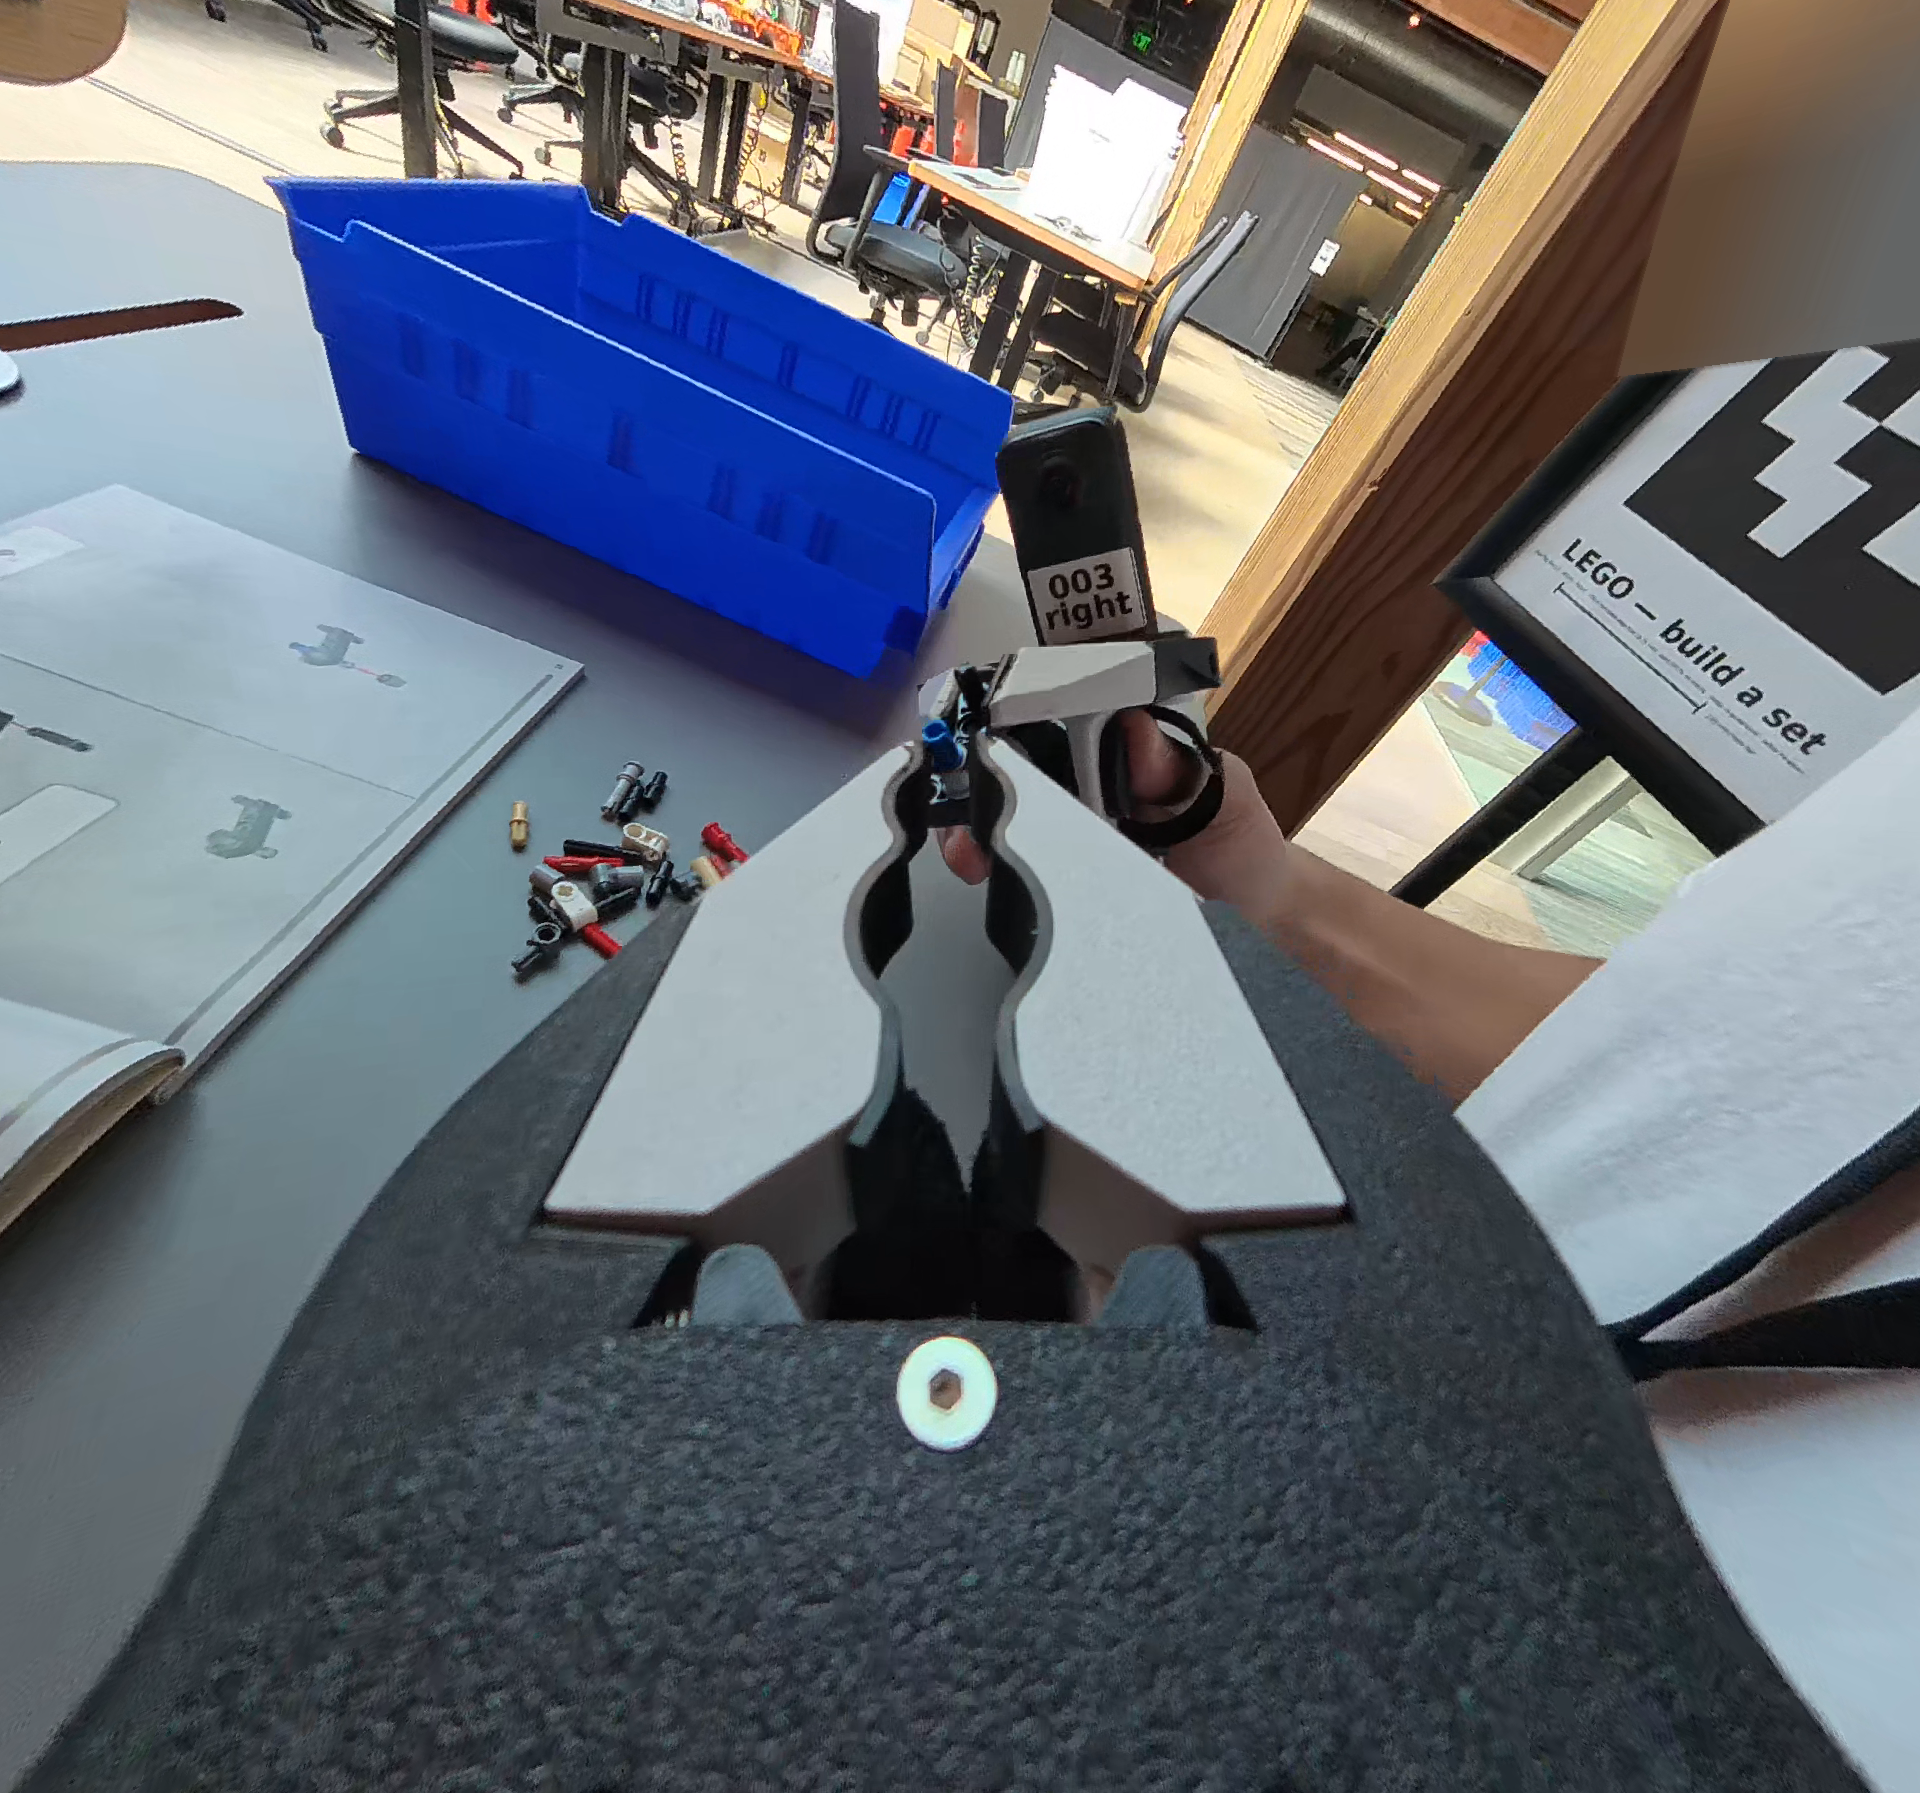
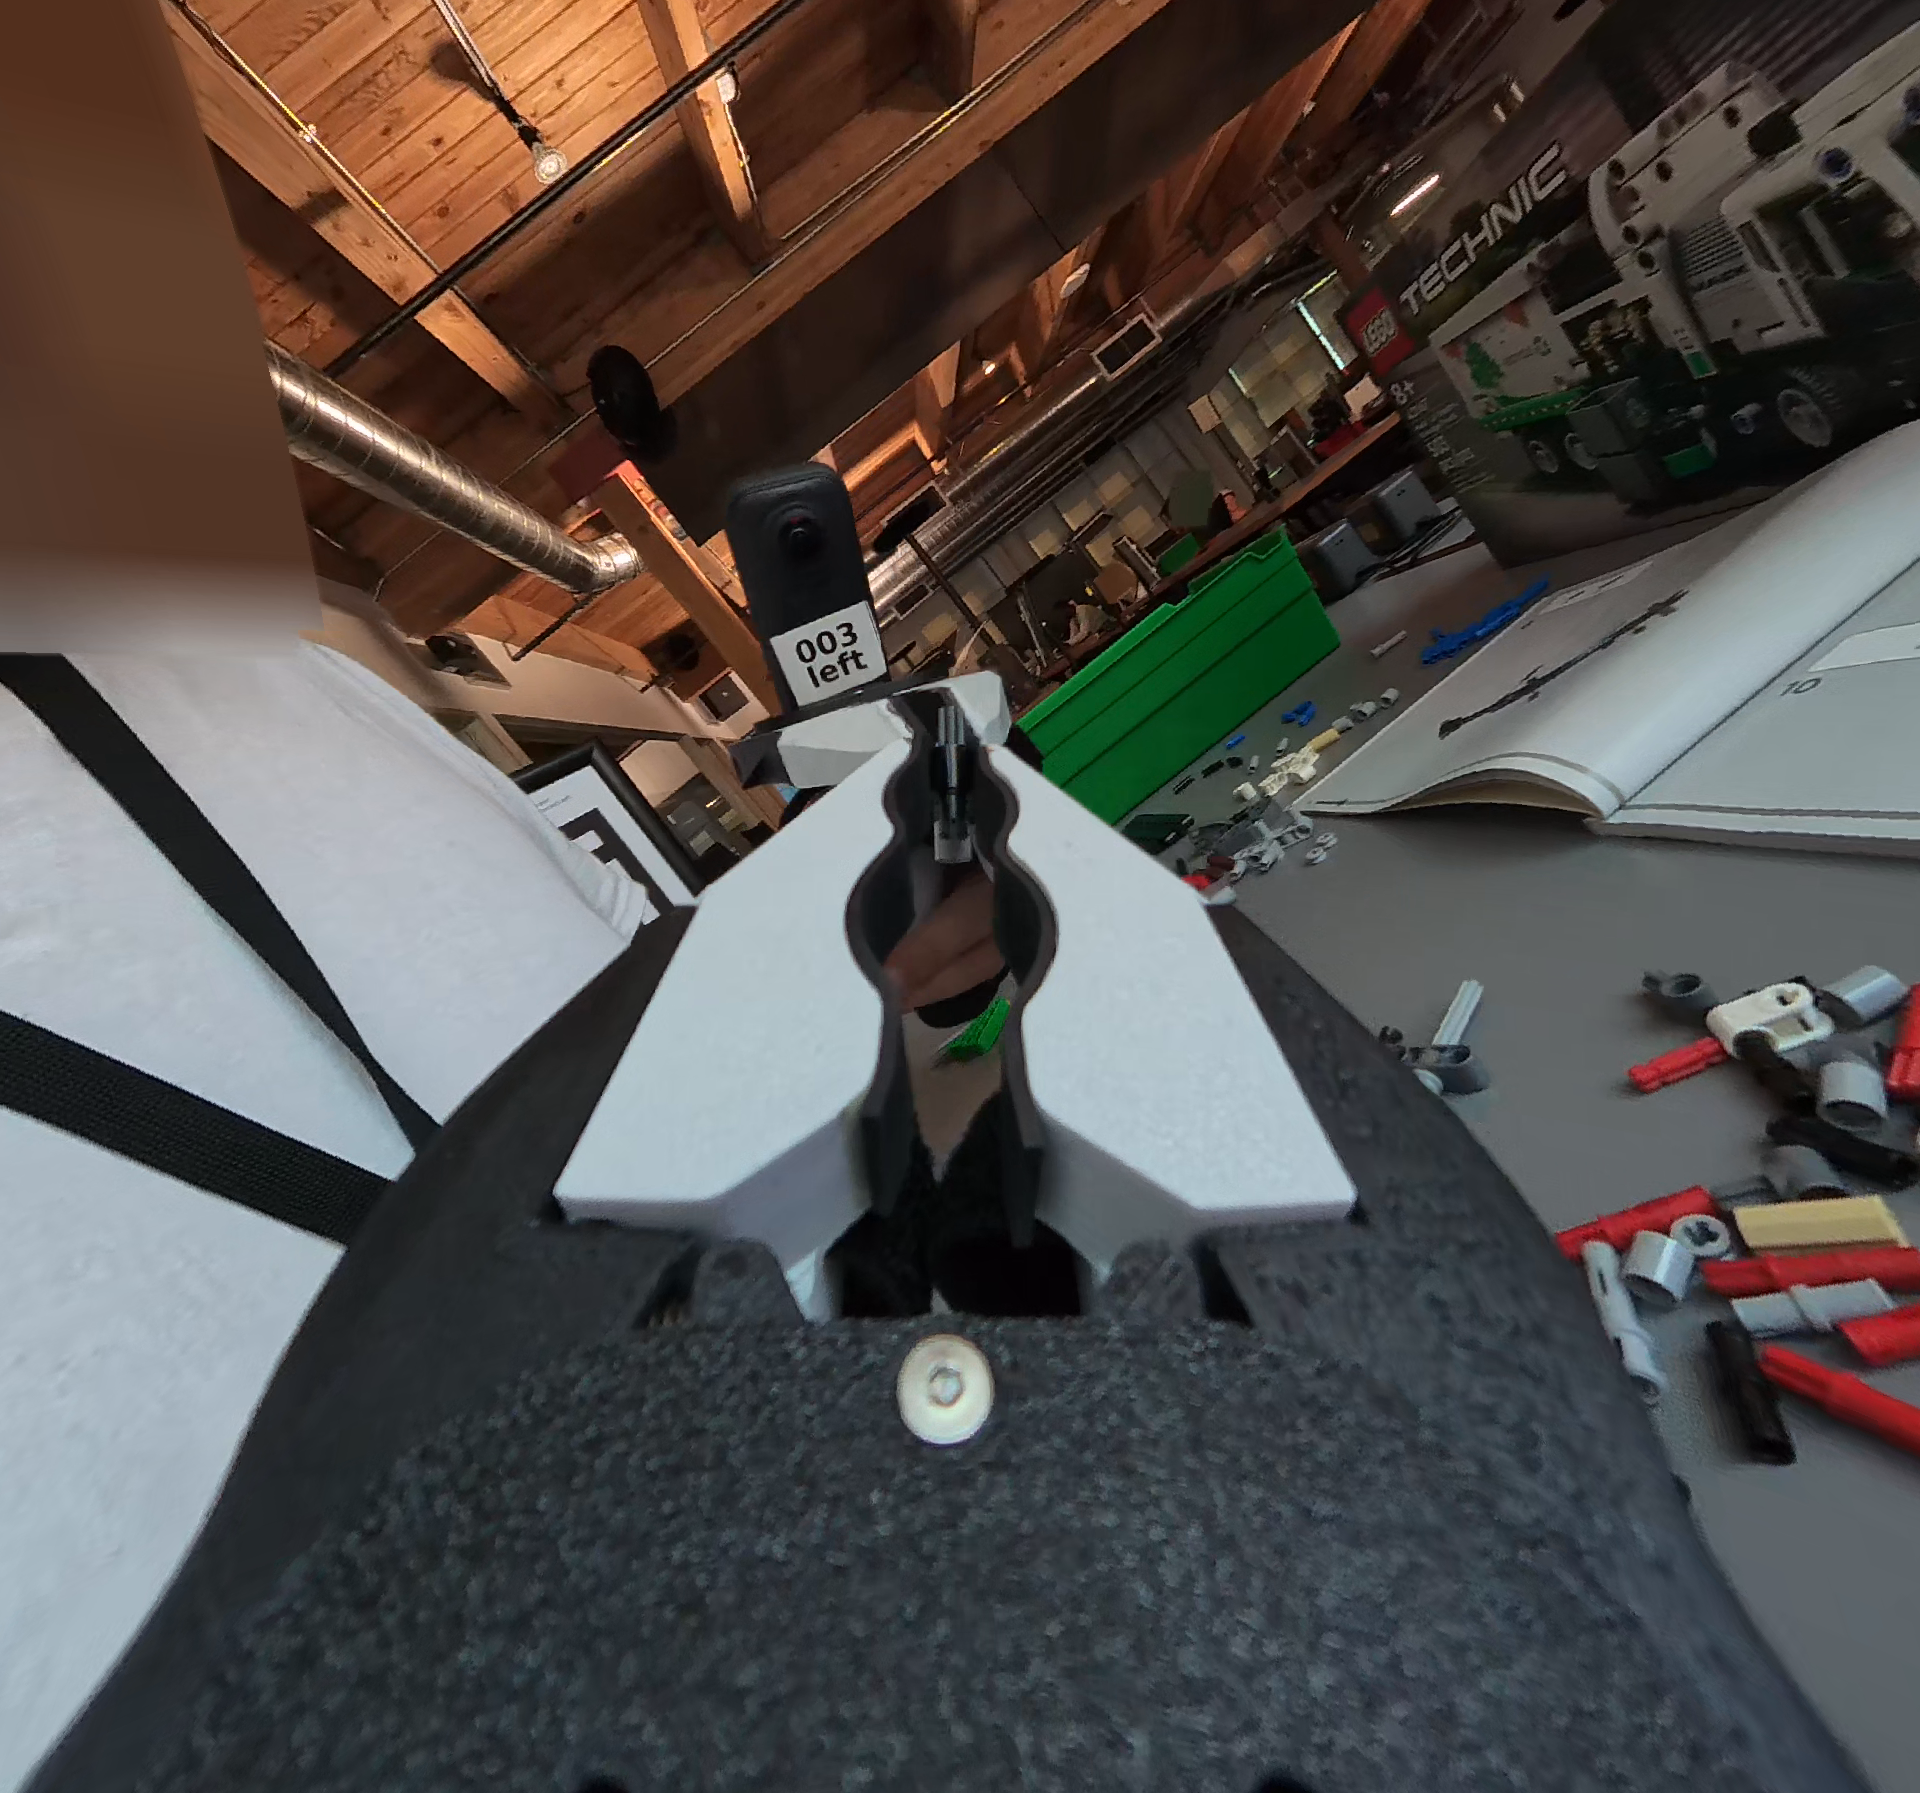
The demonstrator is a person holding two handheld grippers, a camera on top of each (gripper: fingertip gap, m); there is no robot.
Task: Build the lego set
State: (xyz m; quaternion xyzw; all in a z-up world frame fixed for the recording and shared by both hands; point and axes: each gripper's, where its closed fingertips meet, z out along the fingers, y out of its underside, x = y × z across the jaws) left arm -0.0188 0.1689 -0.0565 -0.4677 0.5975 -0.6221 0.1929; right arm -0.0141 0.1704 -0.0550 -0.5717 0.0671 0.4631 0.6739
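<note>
My left gripper (image 1: 940,777) is raised above the dark table (image 1: 260,1224), jaws drawn nearly together on a small dark lego assembly with a blue pin (image 1: 938,738) at its top. My right gripper (image 2: 948,787) faces it tip to tip, jaws likewise narrowed to a slim gap around a thin black-and-grey axle piece (image 2: 949,787) (whether the two parts are already mated cannot be determined from either view). In the left wrist view, the right gripper (image 1: 997,694) sits just beyond my left fingertips, with my hand (image 1: 1195,808) on its trigger. Loose lego parts (image 1: 613,860) in red, black, grey and tan lie in a small cluster on the table, just beside the open instruction booklet (image 1: 260,756). A blue bin (image 1: 644,413) stands behind the booklet. In the right wrist view, a second scatter of red and grey pieces (image 2: 1787,1224) lies to the right, a green bin (image 2: 1184,673) stands farther back, and the set's box (image 2: 1662,309) stands upright at the table's far side. A framed sign (image 1: 1714,548) stands at the right of the left wrist view.
</note>
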